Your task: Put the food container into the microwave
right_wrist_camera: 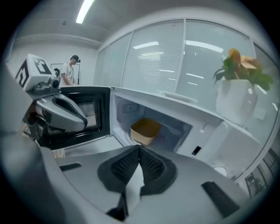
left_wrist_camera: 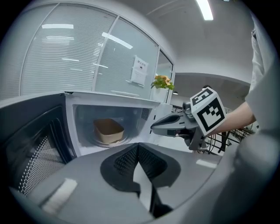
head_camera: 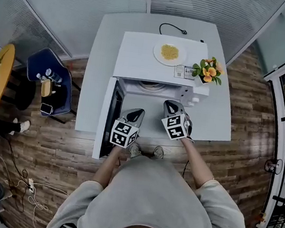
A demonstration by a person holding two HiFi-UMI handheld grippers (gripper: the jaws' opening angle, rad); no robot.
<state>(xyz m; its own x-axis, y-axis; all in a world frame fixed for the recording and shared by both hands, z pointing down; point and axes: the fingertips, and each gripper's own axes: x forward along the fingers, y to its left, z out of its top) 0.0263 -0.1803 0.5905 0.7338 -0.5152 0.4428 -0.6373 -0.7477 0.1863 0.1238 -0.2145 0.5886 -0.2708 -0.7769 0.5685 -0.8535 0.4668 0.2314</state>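
Microwave (head_camera: pixel 140 53) mouth open before you; door (head_camera: pixel 112 116) juts near-left, blocking that side; food container (left_wrist_camera: pixel 108 130) fills cavity centre.

I see 1 white table (head_camera: pixel 216 115) standing on the wood floor (head_camera: pixel 247 169). Directly on it sit the microwave (head_camera: pixel 139 58) and 1 black cable (head_camera: pixel 183 32) behind.
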